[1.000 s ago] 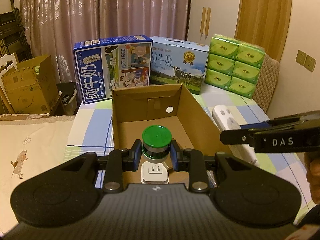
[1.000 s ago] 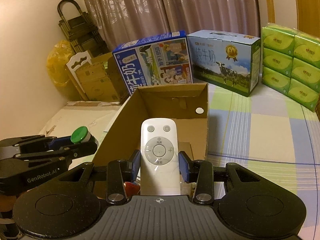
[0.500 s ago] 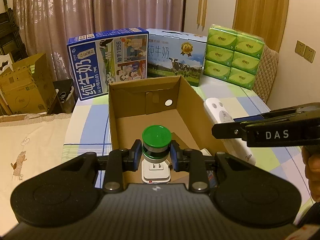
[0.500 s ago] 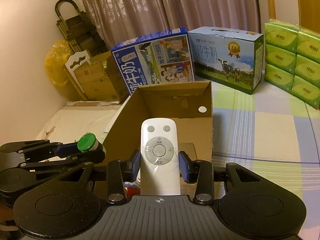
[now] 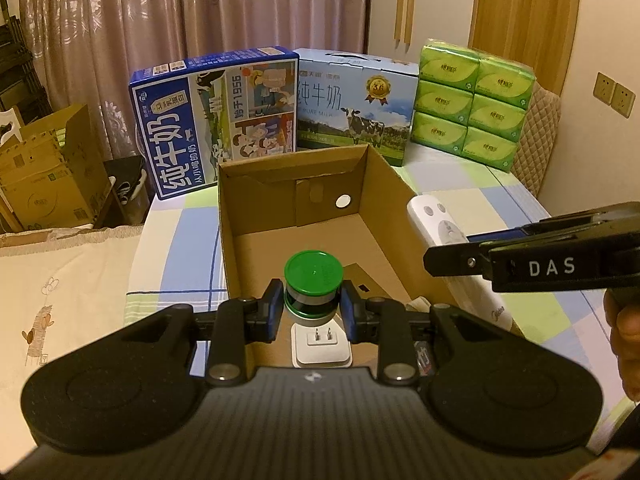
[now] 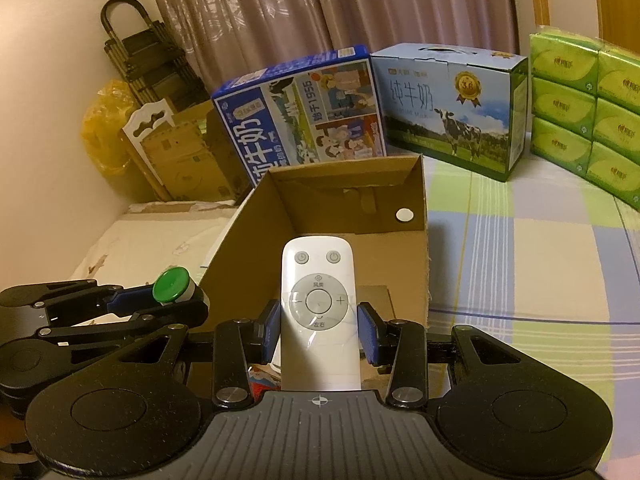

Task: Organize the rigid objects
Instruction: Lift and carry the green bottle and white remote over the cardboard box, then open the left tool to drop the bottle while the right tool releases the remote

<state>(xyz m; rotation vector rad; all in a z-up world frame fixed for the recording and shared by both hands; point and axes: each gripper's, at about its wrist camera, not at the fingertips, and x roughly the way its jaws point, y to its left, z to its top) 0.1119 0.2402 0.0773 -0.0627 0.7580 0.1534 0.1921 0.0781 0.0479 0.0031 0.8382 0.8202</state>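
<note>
My left gripper (image 5: 313, 306) is shut on a small green-capped jar (image 5: 313, 280) and holds it over the near end of an open cardboard box (image 5: 384, 176). A white plug adapter (image 5: 322, 340) lies in the box below the jar. My right gripper (image 6: 319, 326) is shut on a white remote control (image 6: 319, 308) and holds it over the box's (image 6: 422, 216) near right side. In the left wrist view the right gripper (image 5: 532, 256) and the remote (image 5: 440, 220) show at the right. In the right wrist view the left gripper (image 6: 120, 312) and the jar (image 6: 172, 286) show at the lower left.
Two milk cartons (image 5: 216, 120) (image 5: 356, 104) and a stack of green tissue packs (image 5: 476, 100) stand behind the box on a checked bedspread (image 6: 540, 260). Cardboard boxes (image 5: 44, 168) and a folded trolley (image 6: 136, 52) stand at the left. Some coloured items lie in the box's near end (image 6: 260, 376).
Both grippers have drawn back and up a little from the box, each keeping its object. The box and cartons look farther away now.
</note>
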